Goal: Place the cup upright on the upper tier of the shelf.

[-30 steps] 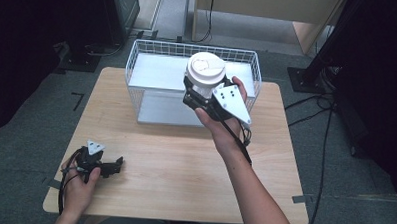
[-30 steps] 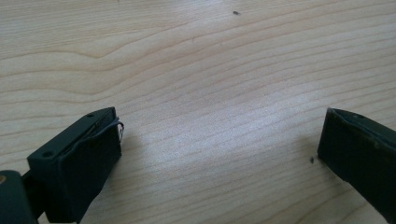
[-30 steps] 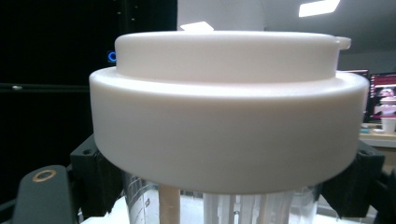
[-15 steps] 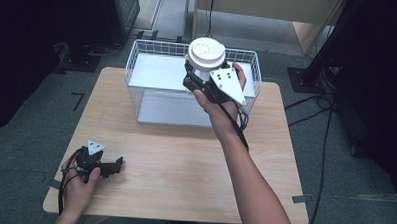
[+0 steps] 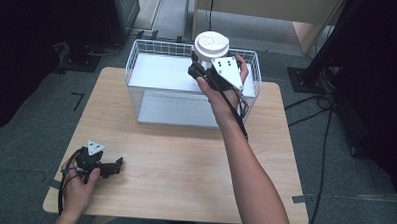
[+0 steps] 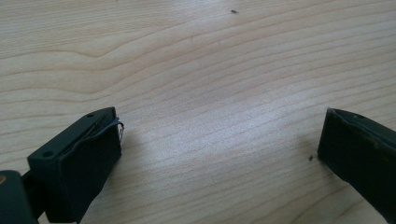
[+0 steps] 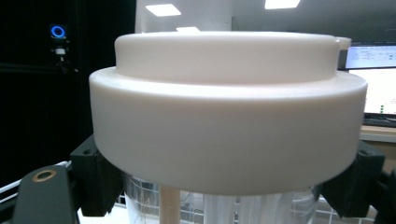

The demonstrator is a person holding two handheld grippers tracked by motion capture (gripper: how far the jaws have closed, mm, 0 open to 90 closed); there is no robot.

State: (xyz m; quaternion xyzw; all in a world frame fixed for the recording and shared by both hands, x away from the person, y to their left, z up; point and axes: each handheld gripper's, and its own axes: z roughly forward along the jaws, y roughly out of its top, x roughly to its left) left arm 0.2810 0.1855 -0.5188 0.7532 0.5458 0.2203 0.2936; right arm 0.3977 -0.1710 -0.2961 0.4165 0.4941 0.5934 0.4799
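Since a second ago the right gripper [image 5: 204,68] has carried the jar [image 5: 211,47] farther from the person, from over the near part of the wire basket [image 5: 137,85] to above its far rim; the left gripper [image 5: 115,165] has kept its place near the table's [image 5: 185,161] near left corner.

The jar, with a wide white lid [image 7: 228,107] and a clear body below it, is held upright in the air above the basket, clear of the table. The right gripper's jaws are clamped on the clear body just under the lid, one on each side, as the right gripper view shows. The left gripper rests low on the wood with its jaws spread wide and nothing between them.

No brand or label can be read on the jar or lid. In the right gripper view a lit monitor [image 7: 376,79] stands behind the jar at right, but its writing is too small to make out.

The high view gives the whole layout: basket at the far side of the table, jar over it, the two hands well apart. The right gripper view adds what looks like a pale stick [image 7: 170,205] inside the clear body, though the glass blurs it. The left gripper view adds only bare wood grain between the open jaws.
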